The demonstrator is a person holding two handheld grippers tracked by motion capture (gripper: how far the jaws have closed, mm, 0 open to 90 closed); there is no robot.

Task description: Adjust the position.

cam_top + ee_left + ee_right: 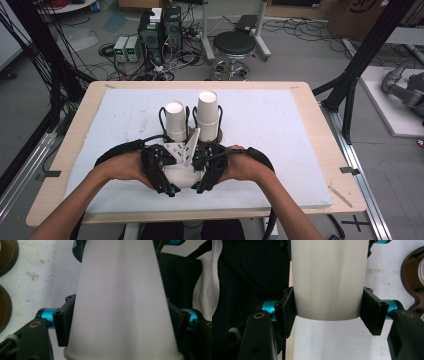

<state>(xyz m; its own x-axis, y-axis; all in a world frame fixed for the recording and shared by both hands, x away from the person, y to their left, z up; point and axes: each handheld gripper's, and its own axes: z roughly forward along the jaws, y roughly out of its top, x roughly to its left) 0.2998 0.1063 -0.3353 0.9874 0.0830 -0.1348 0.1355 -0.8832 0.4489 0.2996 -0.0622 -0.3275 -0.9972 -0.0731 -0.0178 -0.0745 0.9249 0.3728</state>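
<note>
Two white paper cups stand upside down side by side on the white tabletop (280, 150). The left tongs (175, 125) hold the left cup (175, 117) loosely at its sides, while the right tongs (207, 122) are clamped on the right cup (207, 112).

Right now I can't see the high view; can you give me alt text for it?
Two hands hold the left tool and right tool side by side, each around an upside-down white paper cup: the left cup, the taller right cup. They stand mid-table on a white foam board over a wooden table; a stool and cables lie beyond.
</note>
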